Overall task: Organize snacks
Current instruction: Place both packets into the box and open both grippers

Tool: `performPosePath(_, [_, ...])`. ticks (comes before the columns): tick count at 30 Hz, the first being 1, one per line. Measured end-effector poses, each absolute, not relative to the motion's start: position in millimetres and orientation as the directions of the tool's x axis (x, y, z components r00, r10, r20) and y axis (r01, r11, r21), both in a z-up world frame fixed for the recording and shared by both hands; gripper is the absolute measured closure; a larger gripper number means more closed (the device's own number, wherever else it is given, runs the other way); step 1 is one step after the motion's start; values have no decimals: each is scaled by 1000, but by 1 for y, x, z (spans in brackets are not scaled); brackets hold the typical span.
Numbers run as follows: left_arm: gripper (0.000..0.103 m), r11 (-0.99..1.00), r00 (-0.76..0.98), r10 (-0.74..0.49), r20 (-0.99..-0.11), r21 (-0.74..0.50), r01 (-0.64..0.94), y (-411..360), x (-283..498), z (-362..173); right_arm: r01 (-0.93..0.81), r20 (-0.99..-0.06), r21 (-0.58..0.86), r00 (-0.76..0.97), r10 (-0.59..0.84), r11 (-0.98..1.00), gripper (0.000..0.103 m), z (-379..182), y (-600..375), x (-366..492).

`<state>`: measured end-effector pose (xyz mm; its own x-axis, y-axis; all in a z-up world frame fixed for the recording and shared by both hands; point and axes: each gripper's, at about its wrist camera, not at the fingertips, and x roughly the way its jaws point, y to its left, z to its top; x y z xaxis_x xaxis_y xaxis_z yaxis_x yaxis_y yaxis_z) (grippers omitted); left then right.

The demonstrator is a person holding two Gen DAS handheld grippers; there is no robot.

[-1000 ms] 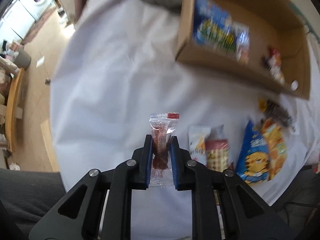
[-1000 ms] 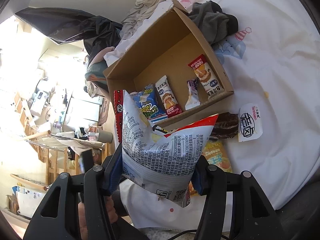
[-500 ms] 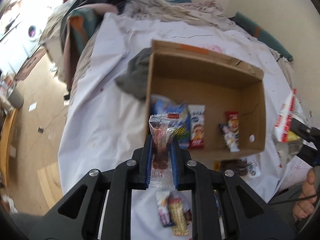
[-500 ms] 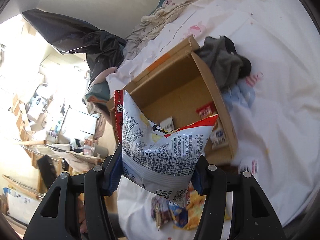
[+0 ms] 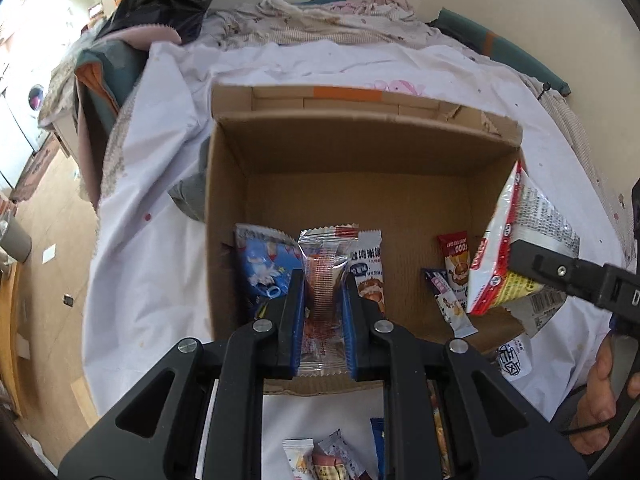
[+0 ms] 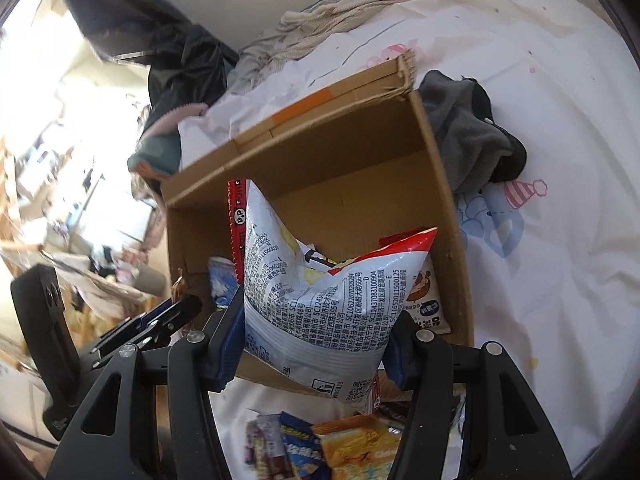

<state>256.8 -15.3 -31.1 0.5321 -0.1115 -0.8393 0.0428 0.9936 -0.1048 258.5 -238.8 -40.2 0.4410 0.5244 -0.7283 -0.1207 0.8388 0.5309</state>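
Now my left gripper (image 5: 323, 312) pinches the clear snack sachet (image 5: 325, 280) upright while my right gripper (image 6: 316, 344) clamps the puffy chip bag (image 6: 320, 292), both poised over the open cardboard box (image 5: 360, 136) so each, I judge, can drop beside the packets already inside.

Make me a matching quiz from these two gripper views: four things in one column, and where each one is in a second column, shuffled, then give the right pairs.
Things:
1. clear snack packet
2. large white chip bag
3. grey cloth
4. blue snack packet

Places:
A. lying on the sheet beside the cardboard box, outside it
B. clamped in the right tool
C. lying inside the box near its left wall
D. clamped in the left tool

Pairs: 1-D, 2-B, 3-A, 4-C
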Motion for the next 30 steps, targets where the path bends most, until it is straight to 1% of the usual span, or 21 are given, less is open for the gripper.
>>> performPosePath(3, [89, 988, 510, -147, -847, -147, 41, -16, 260, -38, -141, -750, 495, 430, 503, 857, 44, -45, -230, 259])
performPosePath(7, [89, 991, 521, -133, -844, -128, 45, -18, 261, -40, -159, -756, 472, 432, 491, 867, 42, -45, -225, 259])
performPosePath(13, [87, 989, 524, -141, -840, -142, 39, -20, 261, -39, -184, -757, 459, 430, 491, 869, 41, -45, -218, 257])
performPosePath(18, [86, 991, 538, -133, -832, -127, 47, -22, 260, -35, -184, -752, 464, 435, 495, 867, 38, -46, -218, 258])
performPosePath(20, [85, 991, 537, -129, -834, -124, 46, -22, 259, -35, -185, -748, 459, 448, 490, 869, 33, -44, -218, 257])
performPosePath(22, [84, 992, 535, -121, -836, -116, 43, -22, 258, -35, -183, -739, 449, 473, 479, 874, 19, -40, -219, 255])
performPosePath(23, [81, 993, 532, -116, -839, -109, 45, -23, 258, -35, -184, -735, 446, 484, 475, 876, 16, -39, -220, 255])
performPosePath(24, [71, 994, 531, -111, -840, -103, 45, -23, 258, -35, -185, -729, 440, 497, 470, 879, 13, -36, -221, 254])
performPosePath(25, [56, 994, 535, -105, -839, -96, 44, -24, 257, -34, -183, -727, 432, 509, 462, 883, 10, -35, -222, 253])
performPosePath(26, [47, 995, 543, -96, -834, -89, 39, -23, 256, -33, -178, -724, 426, 520, 452, 887, 9, -33, -223, 253])
performPosePath(27, [35, 996, 555, -88, -827, -85, 31, -23, 255, -31, -174, -722, 422, 529, 446, 890, 8, -32, -224, 253])
performPosePath(28, [26, 996, 566, -80, -821, -81, 24, -22, 253, -29, -171, -723, 420, 531, 442, 891, 8, -32, -225, 253])
performPosePath(30, [21, 998, 584, -57, -810, -64, 8, -20, 251, -26, -161, -725, 416, 535, 434, 895, 8, -31, -227, 253])
